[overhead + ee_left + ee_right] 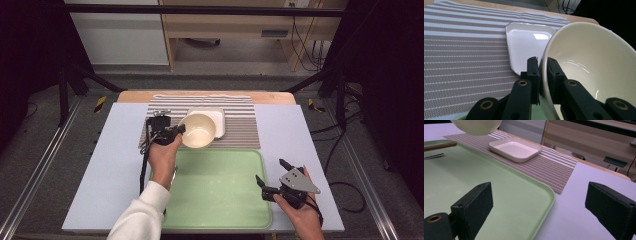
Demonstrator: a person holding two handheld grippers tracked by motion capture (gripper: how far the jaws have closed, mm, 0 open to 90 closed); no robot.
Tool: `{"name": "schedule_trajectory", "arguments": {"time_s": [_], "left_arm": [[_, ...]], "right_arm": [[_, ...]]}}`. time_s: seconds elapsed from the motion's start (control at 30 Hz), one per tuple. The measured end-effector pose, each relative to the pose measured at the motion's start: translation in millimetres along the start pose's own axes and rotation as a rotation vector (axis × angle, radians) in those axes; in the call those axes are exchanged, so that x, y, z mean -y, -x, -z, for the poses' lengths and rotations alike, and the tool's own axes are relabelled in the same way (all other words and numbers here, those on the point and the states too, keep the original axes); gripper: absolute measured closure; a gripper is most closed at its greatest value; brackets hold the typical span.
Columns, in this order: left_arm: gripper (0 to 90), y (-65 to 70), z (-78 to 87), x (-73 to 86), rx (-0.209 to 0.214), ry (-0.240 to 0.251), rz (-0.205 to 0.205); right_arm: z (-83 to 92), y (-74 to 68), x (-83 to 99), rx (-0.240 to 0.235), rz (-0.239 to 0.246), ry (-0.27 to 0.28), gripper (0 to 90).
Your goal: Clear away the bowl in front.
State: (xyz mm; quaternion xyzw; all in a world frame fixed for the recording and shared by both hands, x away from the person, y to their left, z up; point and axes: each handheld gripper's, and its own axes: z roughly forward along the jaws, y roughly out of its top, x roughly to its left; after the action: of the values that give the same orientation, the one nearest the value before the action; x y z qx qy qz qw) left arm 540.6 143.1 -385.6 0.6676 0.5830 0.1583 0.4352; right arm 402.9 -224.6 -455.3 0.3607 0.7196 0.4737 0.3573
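One bowl (594, 62), rim pinched by left gripper (543, 72)

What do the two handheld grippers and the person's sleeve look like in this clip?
Both are black two-jaw grippers with blocky pads and brass-ringed pivot holes. The right gripper carries a grey three-cornered plate; a dark cable trails from the left gripper. The left arm wears a white sleeve.

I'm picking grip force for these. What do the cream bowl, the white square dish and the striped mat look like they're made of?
Bowl: glazed ceramic or melamine, glossy; sharp light streaks inside.
Square dish: likely the same, smooth and shiny, with a window glare.
Mat: woven vinyl or fabric, matte; its fine weave texture shows.
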Motion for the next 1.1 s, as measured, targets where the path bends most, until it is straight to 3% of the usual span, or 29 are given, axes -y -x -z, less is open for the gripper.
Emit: {"name": "schedule_trajectory", "arguments": {"time_s": [0.37, 0.77, 1.1], "left_arm": [[82.0, -0.6, 21.8, 31.2, 0.044, -0.05, -0.037], [82.1, 12.4, 34.5, 55.9, 0.1, -0.1, -0.117], [82.1, 9.6, 46.4, 76.3, 0.125, -0.13, -0.133]], "right_arm": [[-0.4, -0.9, -0.2, 0.004, 0.003, -0.004, 7.9], [-1.1, -0.6, 0.1, 0.004, 0.003, -0.008, 7.9], [-1.4, -1.2, -0.1, 0.001, 0.007, -0.007, 7.9]]}}
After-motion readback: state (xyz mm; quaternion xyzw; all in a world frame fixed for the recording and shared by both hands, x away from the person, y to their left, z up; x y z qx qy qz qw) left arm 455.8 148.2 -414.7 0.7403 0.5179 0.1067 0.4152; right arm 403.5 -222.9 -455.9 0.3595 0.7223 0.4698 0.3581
